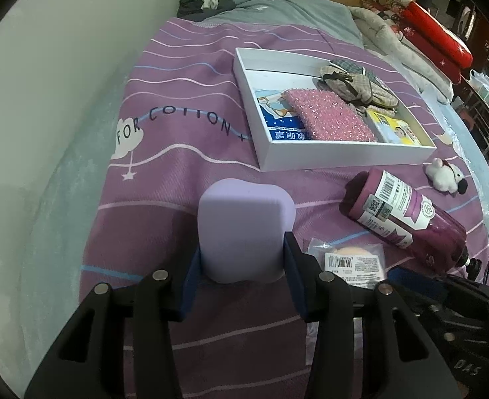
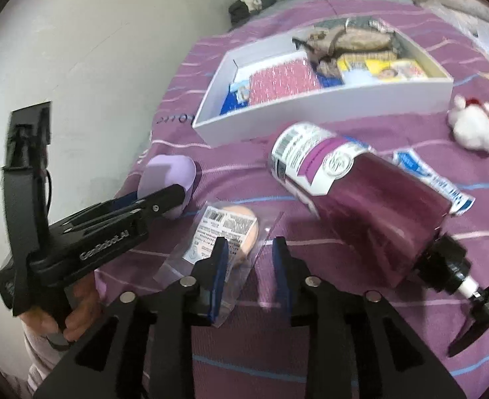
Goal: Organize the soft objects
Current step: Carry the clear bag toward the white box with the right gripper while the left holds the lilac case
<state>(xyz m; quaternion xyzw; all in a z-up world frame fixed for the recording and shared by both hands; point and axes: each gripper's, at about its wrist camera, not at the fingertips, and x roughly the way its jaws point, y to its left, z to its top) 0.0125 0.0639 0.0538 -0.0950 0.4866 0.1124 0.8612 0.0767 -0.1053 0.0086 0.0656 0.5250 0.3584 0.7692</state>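
Purple bedspread [image 1: 184,173]: left gripper [image 1: 241,256] clamping lilac sponge [image 1: 243,229], right gripper [image 2: 249,259] released.

A lilac sponge [image 1: 241,229] stands upright near the bed's wall-side edge; the bagged peach puff [image 2: 234,229] lies flat beside it; pink cloth [image 1: 327,114] fills the white box [image 1: 344,156].

Box [image 1: 311,161] on bed [image 1: 178,183], far centre; cloth [image 1: 331,116], gloves [image 1: 357,83], packets inside. Sponge [image 1: 244,229] near left. Packaged puff [image 1: 351,259] right of sponge. Bottle [image 1: 404,219] lying further right. Plush toy [image 1: 447,174] far right, beside box corner.
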